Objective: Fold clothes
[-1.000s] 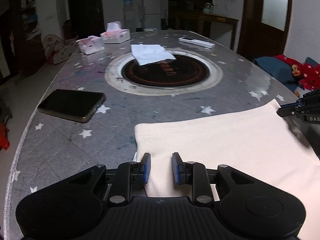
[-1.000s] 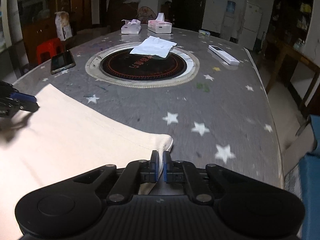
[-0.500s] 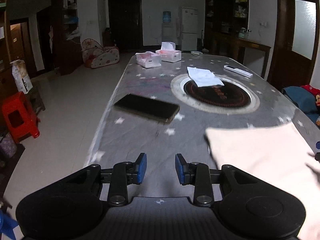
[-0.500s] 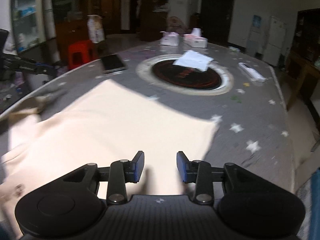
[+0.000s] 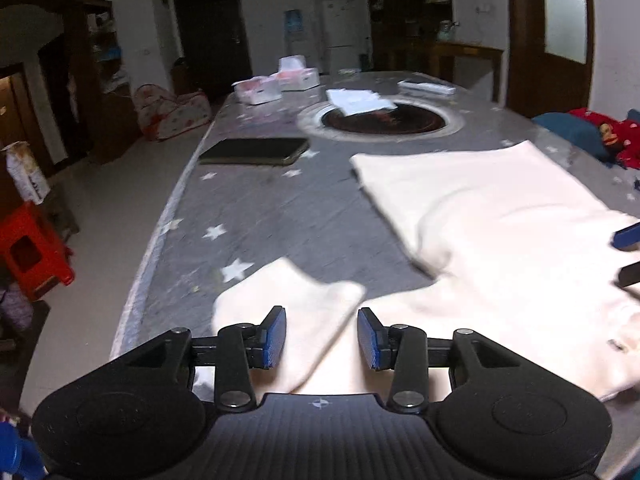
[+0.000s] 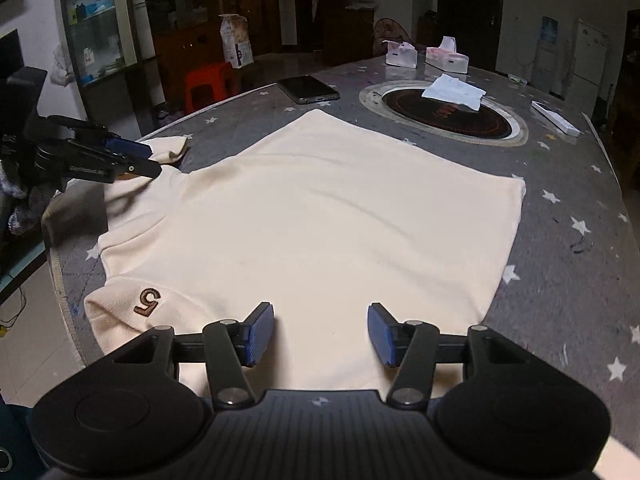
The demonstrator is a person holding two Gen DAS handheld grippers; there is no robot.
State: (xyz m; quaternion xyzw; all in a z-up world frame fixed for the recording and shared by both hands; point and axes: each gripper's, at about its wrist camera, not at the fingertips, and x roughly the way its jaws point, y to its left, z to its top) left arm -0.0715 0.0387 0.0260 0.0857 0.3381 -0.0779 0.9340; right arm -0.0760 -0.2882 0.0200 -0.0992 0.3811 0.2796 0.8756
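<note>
A cream shirt (image 6: 320,216) lies spread flat on the grey star-patterned table (image 6: 568,264), with a brown "5" mark (image 6: 148,302) on its near sleeve. It also shows in the left wrist view (image 5: 500,220). My right gripper (image 6: 321,334) is open and empty above the shirt's near edge. My left gripper (image 5: 322,338) is open and empty above the other sleeve (image 5: 292,308). In the right wrist view the left gripper (image 6: 128,156) hovers at the shirt's far-left sleeve. The right gripper's fingertips (image 5: 628,236) show at the left view's right edge.
A dark phone (image 5: 256,151) lies on the table beyond the shirt. A round inset burner (image 6: 446,114) carries a white cloth (image 6: 454,91). Two tissue boxes (image 6: 424,56) and a white remote (image 6: 556,118) sit farther back. A red stool (image 5: 28,248) stands beside the table.
Both grippers let go of the shirt's hem corners, opened and pulled back toward the sleeve end. The shirt now lies spread flat on the table.
</note>
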